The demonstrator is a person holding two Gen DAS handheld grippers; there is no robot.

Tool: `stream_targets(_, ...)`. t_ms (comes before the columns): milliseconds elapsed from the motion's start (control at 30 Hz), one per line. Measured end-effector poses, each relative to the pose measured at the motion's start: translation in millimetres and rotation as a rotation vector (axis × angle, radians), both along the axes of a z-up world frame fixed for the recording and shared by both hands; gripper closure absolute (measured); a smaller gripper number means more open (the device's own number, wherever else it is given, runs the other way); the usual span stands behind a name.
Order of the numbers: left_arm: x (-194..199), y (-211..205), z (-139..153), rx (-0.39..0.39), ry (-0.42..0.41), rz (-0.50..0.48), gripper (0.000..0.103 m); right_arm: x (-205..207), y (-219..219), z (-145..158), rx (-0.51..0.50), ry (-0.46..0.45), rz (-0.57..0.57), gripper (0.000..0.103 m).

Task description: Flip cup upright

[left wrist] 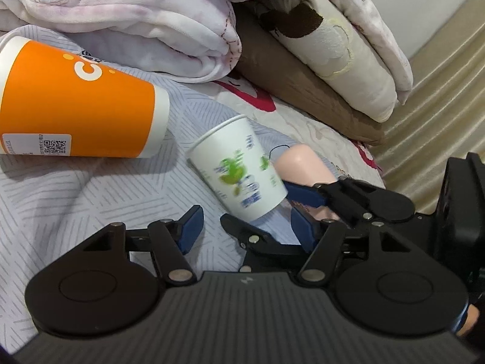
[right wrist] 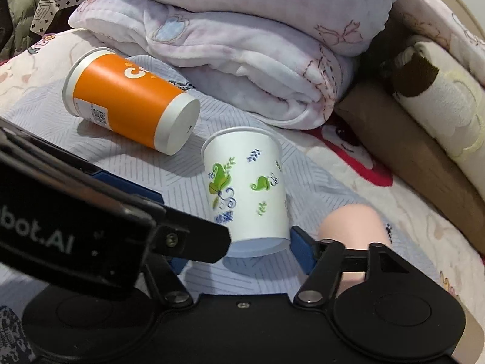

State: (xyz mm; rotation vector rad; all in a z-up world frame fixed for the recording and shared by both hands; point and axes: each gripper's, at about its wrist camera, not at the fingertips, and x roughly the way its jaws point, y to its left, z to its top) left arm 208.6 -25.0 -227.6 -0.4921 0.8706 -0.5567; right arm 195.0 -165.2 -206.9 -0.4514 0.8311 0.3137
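A white paper cup with green leaf prints is tilted, its mouth pointing up and away and its base toward the camera, lifted a little above the striped cloth. My right gripper is shut on its base, one blue pad on each side. In the left wrist view the same cup is blurred, with the right gripper's fingers on its lower end. My left gripper is open and empty just below the cup. A larger orange cup lies on its side to the left; it also shows in the left wrist view.
Folded pink-white blankets are stacked behind the cups. A brown and cream pillow lies at the right. A pale skin-coloured rounded object sits just right of the white cup. The left gripper's body crosses the right wrist view's lower left.
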Motion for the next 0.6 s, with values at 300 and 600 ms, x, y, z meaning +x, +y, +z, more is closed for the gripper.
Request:
stream_targets(300, 0.8, 10.5, 2.7, -0.024, 0.024, 0.019, 0.046, -9.7, -5.6, 8.5, 0.121, 0.076, -0.109, 0.043)
stream_targets(600, -8.8, 4.0, 5.9, -0.01, 0.098, -0.09, 0.047, -29.1, -11.3, 12.8, 0.215, 0.158, -0.219, 0.043)
